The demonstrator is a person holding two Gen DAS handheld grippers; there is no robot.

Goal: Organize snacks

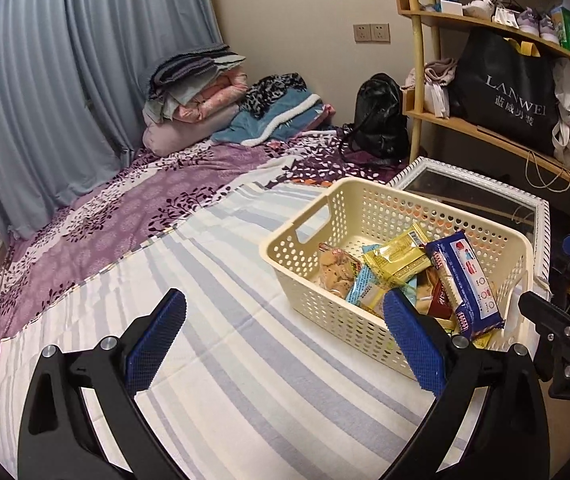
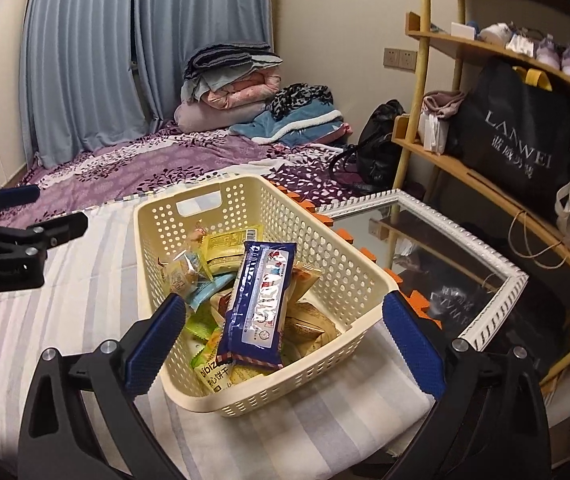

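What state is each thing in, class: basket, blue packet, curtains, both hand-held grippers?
Cream perforated plastic basket: upright, holding snacks.
Long blue biscuit packet: sealed, lying on top.
Grey-blue fabric curtains: drawn shut.
Left hand-held gripper: open, empty.
Right hand-held gripper: open, empty.

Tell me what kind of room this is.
Most likely a bedroom used partly for storage: a bed with a purple floral sheet, folded blankets stacked by the blue curtains, and a wooden shelf crowded with bags and shoes.
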